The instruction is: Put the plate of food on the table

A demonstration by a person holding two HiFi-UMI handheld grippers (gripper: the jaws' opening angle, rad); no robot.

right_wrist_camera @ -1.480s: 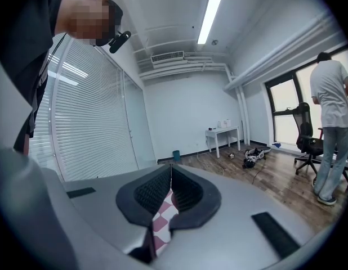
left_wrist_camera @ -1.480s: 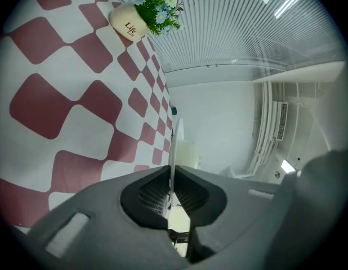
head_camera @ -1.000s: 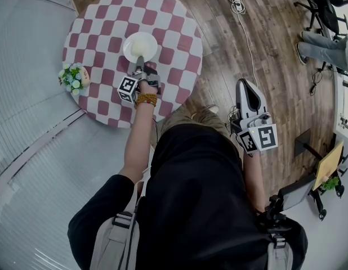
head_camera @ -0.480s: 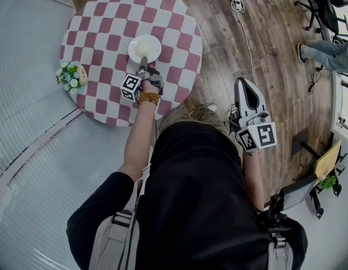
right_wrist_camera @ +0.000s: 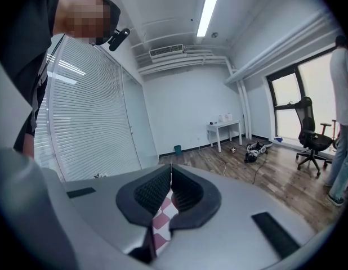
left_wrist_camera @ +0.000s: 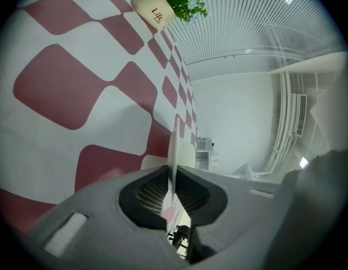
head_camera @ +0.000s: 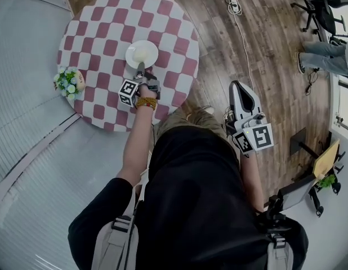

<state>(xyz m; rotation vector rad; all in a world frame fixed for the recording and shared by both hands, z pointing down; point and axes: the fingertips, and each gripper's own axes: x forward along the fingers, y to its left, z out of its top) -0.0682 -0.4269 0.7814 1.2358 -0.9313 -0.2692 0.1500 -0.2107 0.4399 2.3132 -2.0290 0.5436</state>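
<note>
A white plate [head_camera: 142,54] with pale food on it lies level over the middle of the round red-and-white checkered table [head_camera: 101,32]. My left gripper [head_camera: 140,67] is shut on its near rim. In the left gripper view the plate [left_wrist_camera: 174,145] shows edge-on, clamped between the dark pads of my left gripper [left_wrist_camera: 172,176], close to the checkered cloth [left_wrist_camera: 78,94]. I cannot tell whether it touches the cloth. My right gripper [head_camera: 240,89] hangs beside the table over the wood floor. Seen from its own camera, my right gripper [right_wrist_camera: 170,179] is shut on nothing.
A small pot of flowers [head_camera: 67,79] stands at the table's left edge, also seen as the pot of flowers [left_wrist_camera: 163,7]. A cable [head_camera: 241,32] runs over the wood floor. Office chairs and a person's legs [head_camera: 326,49] are at the far right.
My left gripper has come down a little with the plate toward the tabletop. My right gripper has stayed where it was.
</note>
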